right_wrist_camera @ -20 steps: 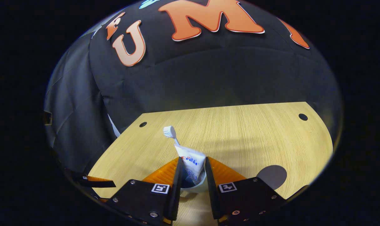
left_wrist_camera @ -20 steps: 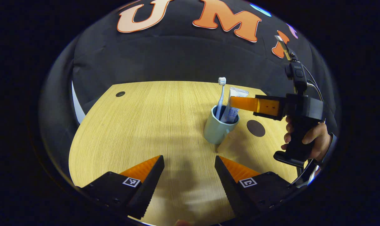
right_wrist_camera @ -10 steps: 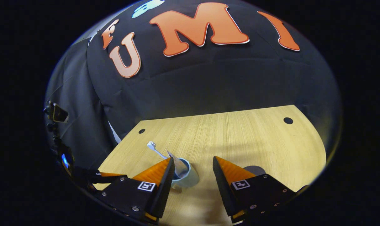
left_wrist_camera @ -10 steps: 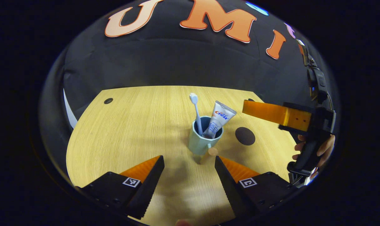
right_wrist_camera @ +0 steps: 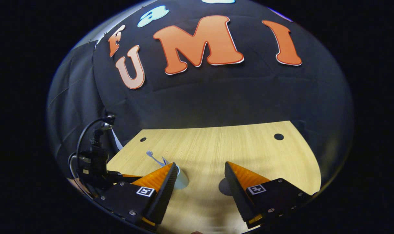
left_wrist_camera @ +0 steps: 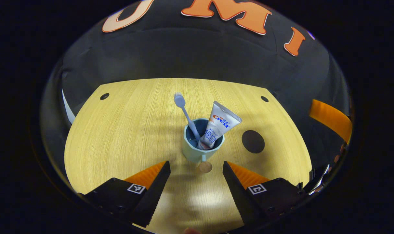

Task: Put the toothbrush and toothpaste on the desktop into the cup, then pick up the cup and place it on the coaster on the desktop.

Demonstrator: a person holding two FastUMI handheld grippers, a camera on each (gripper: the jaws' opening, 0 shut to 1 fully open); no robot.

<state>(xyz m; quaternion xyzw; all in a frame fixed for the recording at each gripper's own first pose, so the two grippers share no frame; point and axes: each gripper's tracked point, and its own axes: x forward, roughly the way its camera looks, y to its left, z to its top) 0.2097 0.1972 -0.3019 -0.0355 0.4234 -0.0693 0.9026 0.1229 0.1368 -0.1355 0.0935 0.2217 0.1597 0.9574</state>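
Observation:
A pale blue cup [left_wrist_camera: 197, 152] stands on the wooden desk [left_wrist_camera: 125, 130], its handle turned toward my left gripper [left_wrist_camera: 197, 167]. Inside it lean a light toothbrush [left_wrist_camera: 185, 113], head up, and a white toothpaste tube [left_wrist_camera: 218, 125]. The dark round coaster [left_wrist_camera: 253, 141] lies just right of the cup. My left gripper is open, the fingertips flanking the handle from the near side without touching. My right gripper [right_wrist_camera: 200, 169] is open and empty, back from the cup [right_wrist_camera: 181, 179], which peeks out beside its left finger, with the toothbrush [right_wrist_camera: 153, 156] above. The coaster [right_wrist_camera: 224, 187] is partly hidden by its right finger.
Small round holes sit in the desk's far corners [left_wrist_camera: 104, 96] [left_wrist_camera: 264, 98]. The other gripper's finger [left_wrist_camera: 330, 118] shows at the right edge of the left gripper view. In the right gripper view the left gripper's body and cable [right_wrist_camera: 93, 159] stand at the desk's left edge.
My right gripper let go of the toothpaste, opened and pulled back to the right, away from the cup. My left gripper moved closer to the cup's handle.

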